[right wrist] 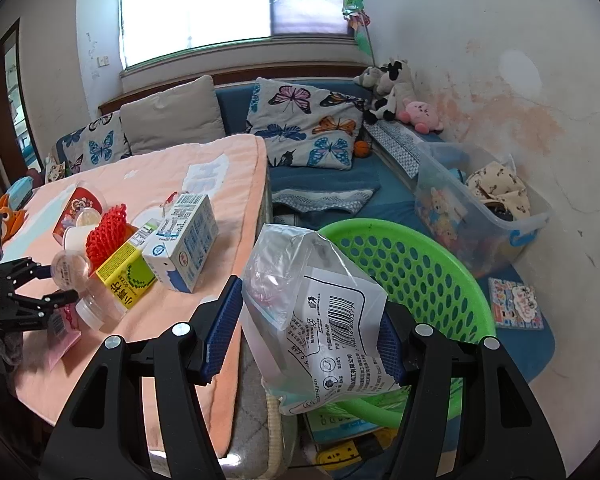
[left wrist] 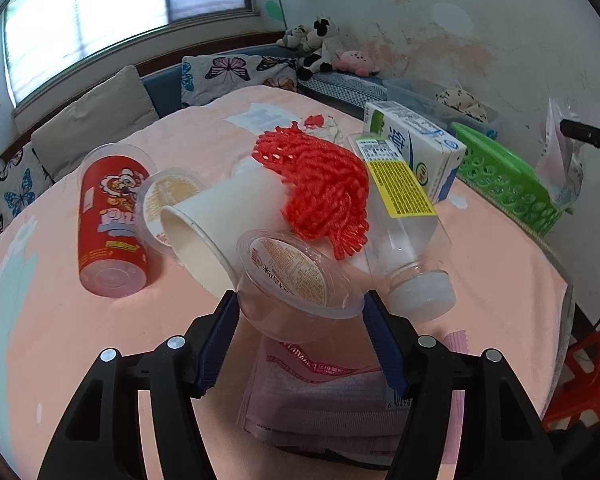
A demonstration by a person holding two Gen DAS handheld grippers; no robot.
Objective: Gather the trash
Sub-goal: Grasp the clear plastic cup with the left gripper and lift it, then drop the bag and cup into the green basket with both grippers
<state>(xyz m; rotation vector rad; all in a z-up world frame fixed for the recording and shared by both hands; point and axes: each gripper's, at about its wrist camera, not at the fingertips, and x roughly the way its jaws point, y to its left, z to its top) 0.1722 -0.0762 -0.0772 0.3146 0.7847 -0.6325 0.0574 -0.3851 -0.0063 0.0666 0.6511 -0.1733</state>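
In the left wrist view my left gripper (left wrist: 300,312) is shut on a clear plastic jelly cup (left wrist: 296,280), its pads against the cup's sides, just above a pink packet (left wrist: 320,392). Behind it on the pink table cover lie a white paper cup (left wrist: 220,224), a red foam net (left wrist: 320,188), a clear bottle with a yellow label (left wrist: 404,216), a red snack can (left wrist: 112,224), a second jelly cup (left wrist: 168,204) and a milk carton (left wrist: 416,148). My right gripper (right wrist: 308,328) is shut on a clear plastic bag (right wrist: 312,300), held over the green basket (right wrist: 420,272) beside the table. The left gripper (right wrist: 60,282) shows at the far left there.
A clear storage bin (right wrist: 480,216) and a picture book (right wrist: 516,304) sit on the blue mat right of the basket. A sofa with butterfly pillows (right wrist: 300,128) runs behind the table. A red stool (left wrist: 588,376) stands past the table's right edge.
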